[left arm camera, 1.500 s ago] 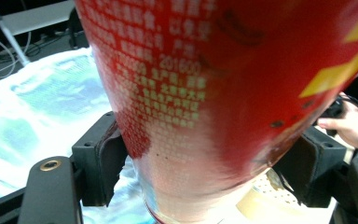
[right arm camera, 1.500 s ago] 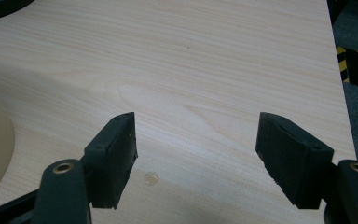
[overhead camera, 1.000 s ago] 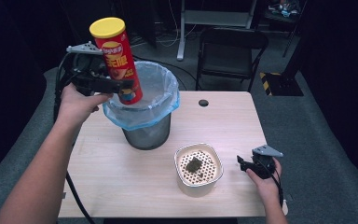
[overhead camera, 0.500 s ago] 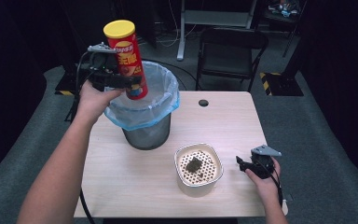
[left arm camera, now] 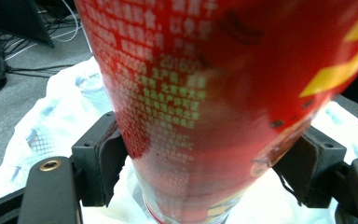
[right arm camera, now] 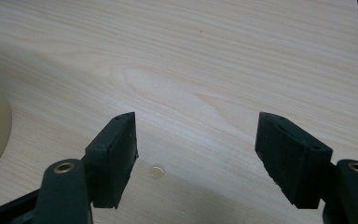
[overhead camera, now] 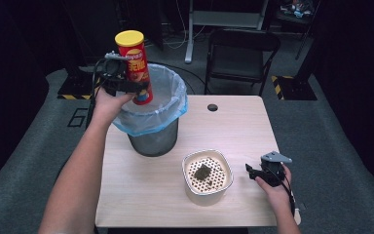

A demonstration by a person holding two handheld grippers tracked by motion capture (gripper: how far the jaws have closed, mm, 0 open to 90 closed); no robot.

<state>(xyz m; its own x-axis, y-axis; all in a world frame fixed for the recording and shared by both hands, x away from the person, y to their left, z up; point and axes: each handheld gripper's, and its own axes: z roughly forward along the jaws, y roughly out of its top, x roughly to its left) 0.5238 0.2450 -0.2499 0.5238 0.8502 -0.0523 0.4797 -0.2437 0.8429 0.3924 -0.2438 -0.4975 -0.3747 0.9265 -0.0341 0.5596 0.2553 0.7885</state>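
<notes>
The chip can point(overhead camera: 135, 66), judged light, stiff and slippery, is clamped low on its body by the left tool point(overhead camera: 126, 83); the right tool point(overhead camera: 258, 171) is held apart.

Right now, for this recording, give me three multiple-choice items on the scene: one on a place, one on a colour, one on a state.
1. Where is the bottom end of the chip can?
A. over the lined bin's mouth
B. lying on the table
C. inside the beige tub

2. What colour is the can's lid?
A. blue
B. yellow
C. white

3. How do the right hand-held gripper jaws stand?
A. clamped on the tub
B. clamped on a cloth
C. open, with nothing between them

Answers: 1 A, the high view shows the can above the bin and its blue liner. 2 B, the cap is yellow. 3 C, bare table shows between the jaws.
</notes>
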